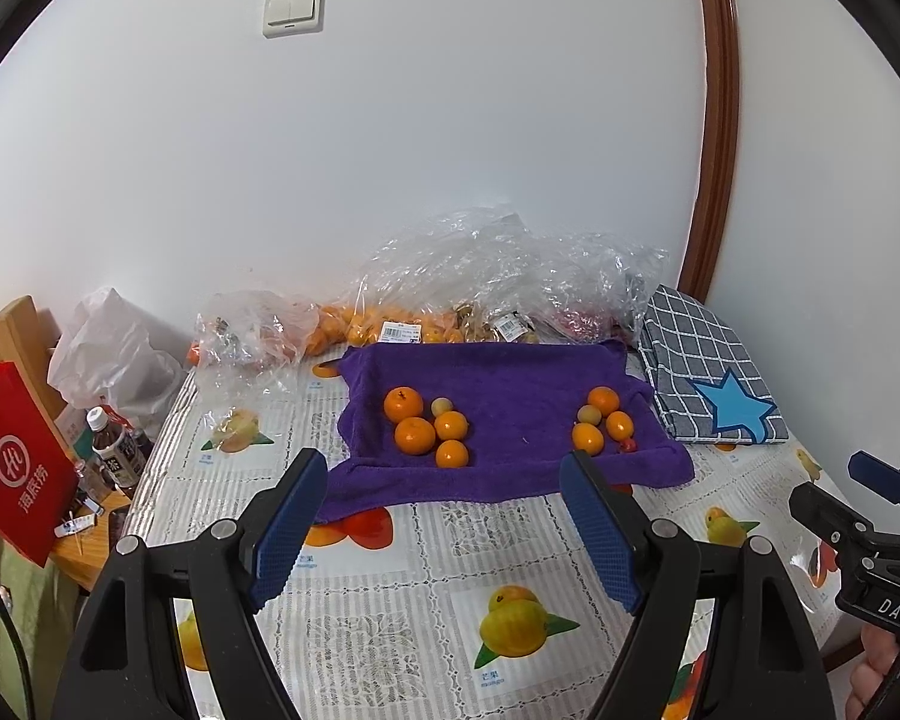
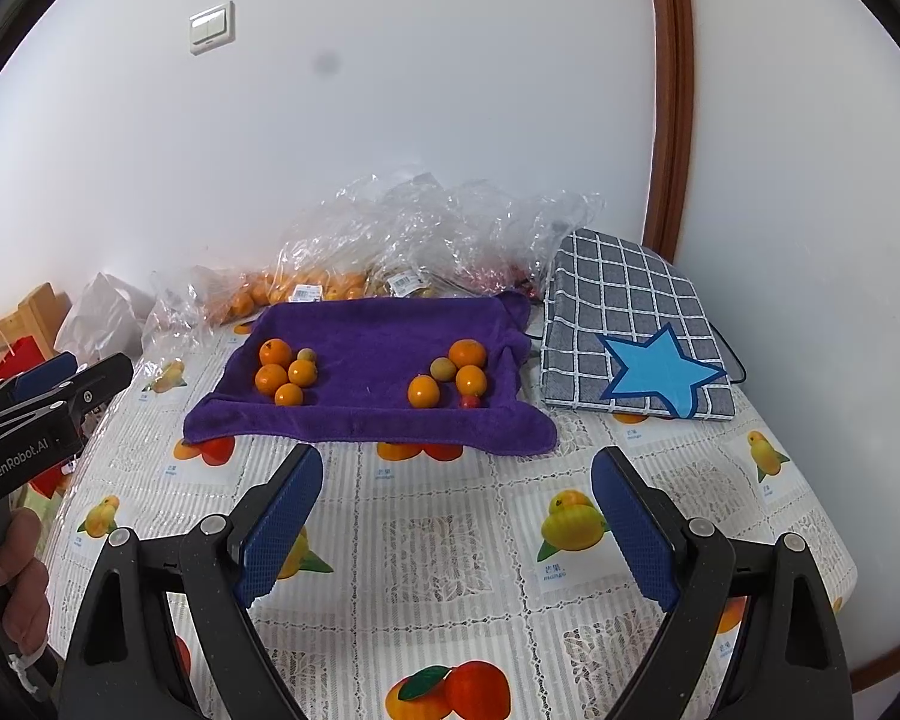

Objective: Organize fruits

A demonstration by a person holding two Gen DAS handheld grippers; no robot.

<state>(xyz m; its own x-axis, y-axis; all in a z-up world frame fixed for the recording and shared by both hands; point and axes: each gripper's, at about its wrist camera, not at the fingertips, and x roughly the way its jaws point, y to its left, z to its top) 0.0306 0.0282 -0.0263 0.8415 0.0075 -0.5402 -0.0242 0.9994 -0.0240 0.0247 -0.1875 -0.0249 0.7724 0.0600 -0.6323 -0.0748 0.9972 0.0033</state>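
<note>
Fruits (image 1: pixel 432 426) sit in two clusters on the purple towel (image 1: pixel 510 384).
Left gripper (image 1: pixel 444 531) and right gripper (image 2: pixel 457 525) hover wide, empty; round fruit may roll if nudged.

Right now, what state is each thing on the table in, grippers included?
Left gripper: open, empty, above the tablecloth.
Right gripper: open, empty, above the tablecloth.
Purple towel: spread flat, front edge rumpled.
Left fruit group: five pieces, clustered on the towel.
Right fruit group: five pieces, clustered on the towel, one small and red.
Plastic bags: crumpled behind the towel, fruit inside.
Checked cloth: folded, right of the towel.
</note>
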